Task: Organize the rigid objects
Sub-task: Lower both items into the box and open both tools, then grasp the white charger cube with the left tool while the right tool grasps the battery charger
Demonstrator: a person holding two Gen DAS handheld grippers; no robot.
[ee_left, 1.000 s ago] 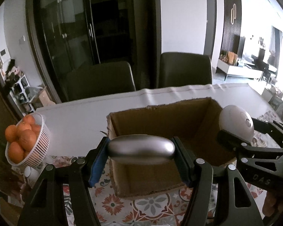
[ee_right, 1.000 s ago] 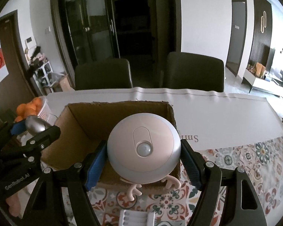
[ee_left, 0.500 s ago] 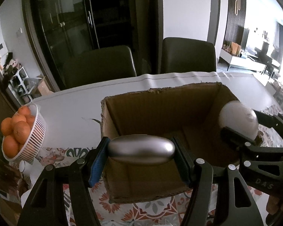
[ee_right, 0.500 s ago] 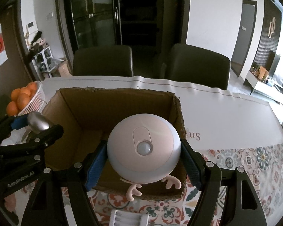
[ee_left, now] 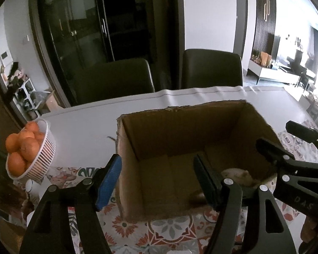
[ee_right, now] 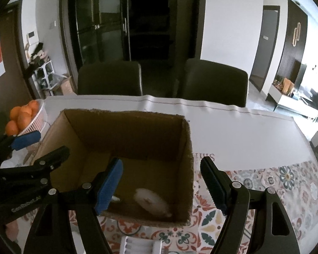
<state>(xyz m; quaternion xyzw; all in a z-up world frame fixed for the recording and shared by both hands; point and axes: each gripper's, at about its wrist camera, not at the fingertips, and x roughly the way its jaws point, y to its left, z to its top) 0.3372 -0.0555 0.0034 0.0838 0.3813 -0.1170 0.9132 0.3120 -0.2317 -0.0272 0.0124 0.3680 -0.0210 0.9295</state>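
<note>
An open cardboard box (ee_left: 129, 169) (ee_right: 188, 169) stands on the patterned cloth. A round pale gadget (ee_right: 152, 203) (ee_left: 237, 175) lies blurred on the box floor near its front right corner. The silver oval object is not clearly in view; a small bright bit (ee_right: 116, 199) shows beside my right gripper's blue pad. My left gripper (ee_left: 158, 169) (ee_right: 46, 146) hovers over the box's front left, its jaws opening with nothing between them. My right gripper (ee_right: 162, 169) (ee_left: 275, 134) hangs open over the front right of the box, also holding nothing.
A white basket (ee_left: 46, 158) (ee_right: 37, 120) of oranges sits left of the box. A white ribbed tray (ee_right: 140, 245) lies at the near edge. Two dark chairs (ee_left: 114, 78) (ee_left: 212, 67) stand behind the table, whose white cover (ee_right: 243, 135) lies beyond the box.
Both grippers have let go: the silver oval has left the left jaws and the round gadget has left the right jaws and now lies in the box. Both jaws stand wider.
</note>
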